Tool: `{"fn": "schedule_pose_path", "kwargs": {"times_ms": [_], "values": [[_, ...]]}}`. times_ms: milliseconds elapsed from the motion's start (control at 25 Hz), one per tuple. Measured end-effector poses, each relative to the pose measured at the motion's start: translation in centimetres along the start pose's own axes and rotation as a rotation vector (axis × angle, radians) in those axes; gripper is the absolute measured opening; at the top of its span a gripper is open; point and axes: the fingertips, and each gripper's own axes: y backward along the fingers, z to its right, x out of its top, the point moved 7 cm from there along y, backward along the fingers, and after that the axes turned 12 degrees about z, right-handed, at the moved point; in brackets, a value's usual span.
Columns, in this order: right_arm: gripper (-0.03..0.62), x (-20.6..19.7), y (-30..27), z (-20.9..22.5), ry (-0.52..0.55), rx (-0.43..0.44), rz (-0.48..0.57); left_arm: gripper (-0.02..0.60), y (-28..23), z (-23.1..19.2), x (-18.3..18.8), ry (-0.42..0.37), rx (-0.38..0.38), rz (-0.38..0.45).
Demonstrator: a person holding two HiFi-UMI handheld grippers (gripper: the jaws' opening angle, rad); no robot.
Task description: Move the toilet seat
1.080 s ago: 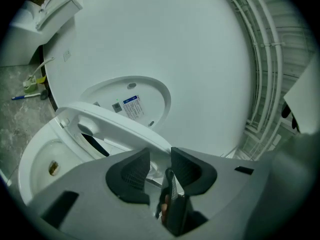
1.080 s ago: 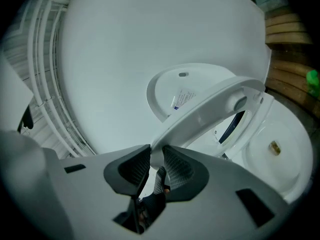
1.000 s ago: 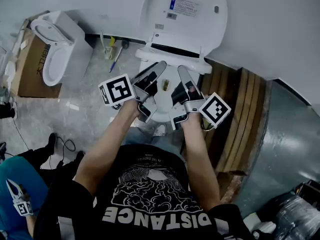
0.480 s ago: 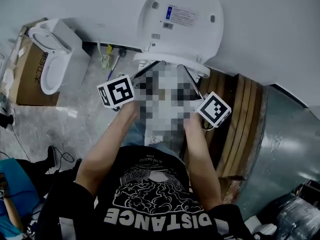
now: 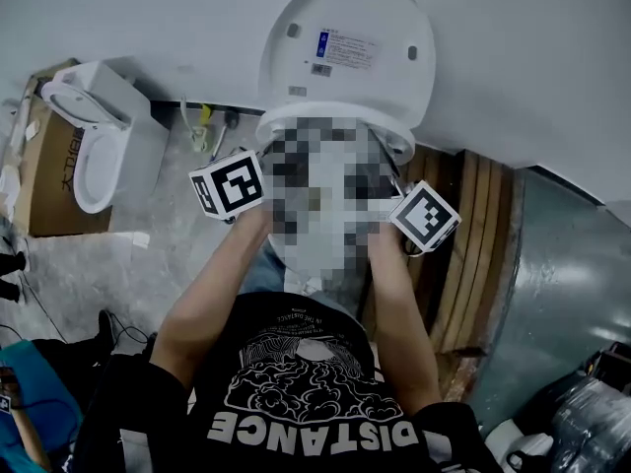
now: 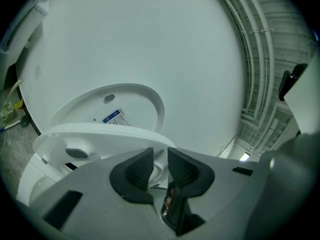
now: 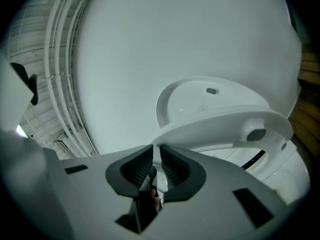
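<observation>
At the front edge of the toilet seat (image 6: 100, 134), my left hand-held gripper (image 6: 160, 156) and right hand-held gripper (image 7: 156, 154) have just closed, pinching it thinly enough that it could slip and drop.

light: dim, cool, soft shadows | gripper views: fisheye bend, black corners | focus: sharp

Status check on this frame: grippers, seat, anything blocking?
Jaws just closed further: left gripper and right gripper each clamped on seat rim. Seat tilted up, underside showing. Behind it, lid upright; nothing seen between.
</observation>
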Motion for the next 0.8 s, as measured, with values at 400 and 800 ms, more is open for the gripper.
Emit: {"fn": "schedule_pose_path", "kwargs": {"times_ms": [400, 800], "values": [[0.049, 1.9, -4.5, 2.1, 0.018, -0.085, 0.046, 0.067, -4.9, -1.7, 3.1, -0.059, -0.026, -0.047], [0.044, 3.5, -8.5, 3.4, 0.092, -0.155, 0.088, 0.035, -9.1, -3.2, 5.5, -0.114, -0.063, -0.131]]}}
